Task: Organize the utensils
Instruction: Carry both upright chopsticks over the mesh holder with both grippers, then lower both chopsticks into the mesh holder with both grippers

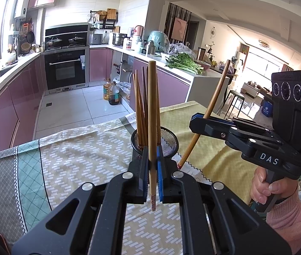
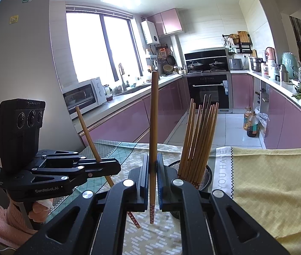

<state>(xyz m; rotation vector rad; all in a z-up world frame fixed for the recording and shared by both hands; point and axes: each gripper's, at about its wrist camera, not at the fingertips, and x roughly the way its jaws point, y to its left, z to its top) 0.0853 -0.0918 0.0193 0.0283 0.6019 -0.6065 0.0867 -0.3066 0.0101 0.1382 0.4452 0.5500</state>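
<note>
Progress check, reading left to right. Left gripper [image 1: 153, 165]: jaws closed on one chopstick [image 1: 152, 127], held near upright, patterned tip hanging below the pads, shaft rising toward 12 o'clock. In the left wrist view the mesh holder [image 1: 168, 143] sits just beyond this gripper at roughly 1 o'clock, standing on the patterned tablecloth [image 1: 76, 155]. A bundle of chopsticks [image 1: 142, 110] already stands in the holder, tips down, fanning slightly; judged as the finished part of the job. Right gripper [image 1: 197, 118]: jaws clamped on a second chopstick [image 1: 211, 106], tilted, top end leaning toward 1 o'clock, decorated tip low and close to the cloth beside the holder at about 5 o'clock of its rim. Neither held stick is inside the holder yet. No loose chopsticks show on the visible cloth, so these two appear to be the last; remaining work is likely to lower each into the holder and release.
</note>
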